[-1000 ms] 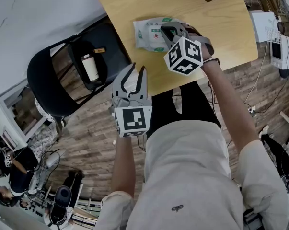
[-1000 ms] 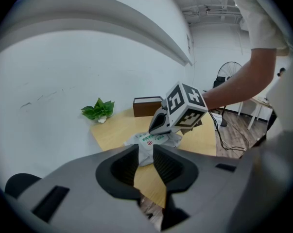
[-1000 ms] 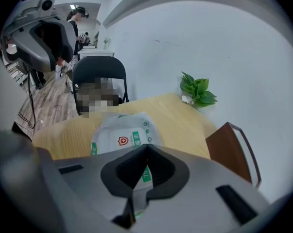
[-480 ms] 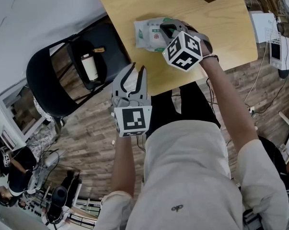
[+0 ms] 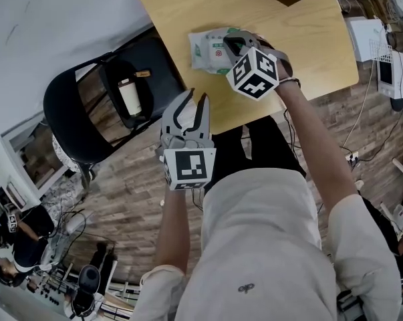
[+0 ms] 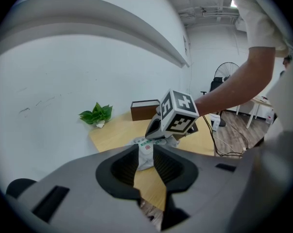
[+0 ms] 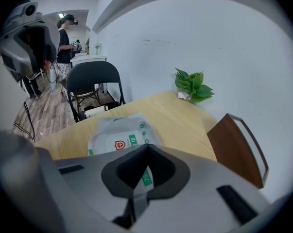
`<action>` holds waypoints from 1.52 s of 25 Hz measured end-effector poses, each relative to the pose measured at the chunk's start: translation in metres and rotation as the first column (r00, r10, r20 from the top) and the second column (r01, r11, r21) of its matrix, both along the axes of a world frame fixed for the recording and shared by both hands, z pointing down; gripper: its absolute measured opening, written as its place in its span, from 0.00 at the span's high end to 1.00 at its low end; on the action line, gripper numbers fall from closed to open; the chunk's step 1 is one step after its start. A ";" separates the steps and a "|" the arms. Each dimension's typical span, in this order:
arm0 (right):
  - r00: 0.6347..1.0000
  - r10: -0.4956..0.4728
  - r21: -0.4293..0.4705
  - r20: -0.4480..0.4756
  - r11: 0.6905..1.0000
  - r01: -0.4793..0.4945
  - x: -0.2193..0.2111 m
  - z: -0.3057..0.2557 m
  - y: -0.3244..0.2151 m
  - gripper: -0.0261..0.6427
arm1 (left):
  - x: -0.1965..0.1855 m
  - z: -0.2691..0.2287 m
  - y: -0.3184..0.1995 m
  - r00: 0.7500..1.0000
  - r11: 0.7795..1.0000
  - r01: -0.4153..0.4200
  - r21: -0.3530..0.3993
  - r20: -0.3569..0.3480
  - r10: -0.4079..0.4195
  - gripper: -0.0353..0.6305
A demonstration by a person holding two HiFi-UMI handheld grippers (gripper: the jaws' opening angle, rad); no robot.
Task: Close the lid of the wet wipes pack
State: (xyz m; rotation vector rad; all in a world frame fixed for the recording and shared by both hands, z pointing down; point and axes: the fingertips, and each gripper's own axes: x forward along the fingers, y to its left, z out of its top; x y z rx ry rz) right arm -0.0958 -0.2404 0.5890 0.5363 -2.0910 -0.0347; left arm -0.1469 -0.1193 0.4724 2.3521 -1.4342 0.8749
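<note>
Over the last second little is altered. The right gripper (image 5: 235,44) is carried slightly further over the wet wipes pack (image 5: 209,49), its marker cube being tipped a little more toward the pack's near end. The pack itself is left where it was, at the near left part of the bench (image 5: 308,39). The left gripper (image 5: 191,103) is kept in the same place, off the bench's near edge.

From this it is judged that the closing press is under way or nearly done. In the right gripper view the lid (image 7: 118,141) is seen lying flat on the pack's top, though whether it is snapped fully home cannot be told.

The right gripper's jaws are brought together at their tips, with nothing clamped between them, and the closed tips are set down on or just above the pack's right end. The right forearm is stretched forward from the body, with the wrist bent down over the pack.

The left gripper's jaws are held slightly apart and empty, and the pack is only seen beyond them. It is pointed forward toward the bench, beside the black chair (image 5: 71,116).
</note>
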 end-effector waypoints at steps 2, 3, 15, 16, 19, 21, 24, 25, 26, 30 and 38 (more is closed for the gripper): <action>1.000 0.006 -0.003 0.019 1.000 -0.006 0.002 -0.003 0.002 0.98 | 0.006 -0.006 0.002 1.000 1.000 -0.009 0.003 -0.008 0.009 0.81; 0.999 0.012 -0.006 0.031 1.000 -0.011 0.004 -0.006 0.003 0.98 | 0.011 -0.009 0.005 1.000 1.000 -0.022 0.005 -0.009 0.022 0.81; 0.990 -0.016 0.085 0.140 0.996 0.004 0.057 -0.089 0.063 0.97 | 0.074 -0.045 0.045 0.998 0.999 -0.014 0.033 -0.065 0.016 0.82; 0.987 -0.023 0.093 0.159 0.996 0.008 0.062 -0.099 0.071 0.97 | 0.080 -0.049 0.050 0.998 0.999 -0.002 0.038 -0.068 0.005 0.83; 0.970 -0.054 0.119 0.238 0.993 0.026 0.071 -0.132 0.098 0.97 | 0.095 -0.060 0.066 0.997 0.998 0.031 0.050 -0.078 -0.027 0.84; 0.955 -0.072 0.129 0.288 0.991 0.036 0.078 -0.153 0.118 0.97 | 0.105 -0.066 0.079 0.995 0.997 0.053 0.054 -0.082 -0.048 0.84; 0.938 -0.095 0.143 0.335 0.989 0.049 0.096 -0.178 0.147 0.97 | 0.122 -0.076 0.098 0.993 0.994 0.085 0.068 -0.087 -0.079 0.85; 0.932 -0.099 0.145 0.348 0.988 0.051 0.103 -0.184 0.156 0.97 | 0.127 -0.080 0.104 0.992 0.993 0.095 0.074 -0.088 -0.089 0.86; 0.927 -0.102 0.147 0.360 0.988 0.052 0.110 -0.190 0.165 0.97 | 0.133 -0.083 0.110 0.991 0.991 0.104 0.081 -0.091 -0.096 0.86; 0.913 -0.111 0.155 0.392 0.987 0.053 0.141 -0.207 0.203 0.97 | 0.155 -0.095 0.138 0.989 0.986 0.125 0.114 -0.089 -0.116 0.88; 0.886 -0.083 0.130 0.455 0.991 0.026 0.187 -0.231 0.262 0.97 | 0.189 -0.118 0.192 0.980 0.975 0.170 0.141 -0.132 -0.152 0.90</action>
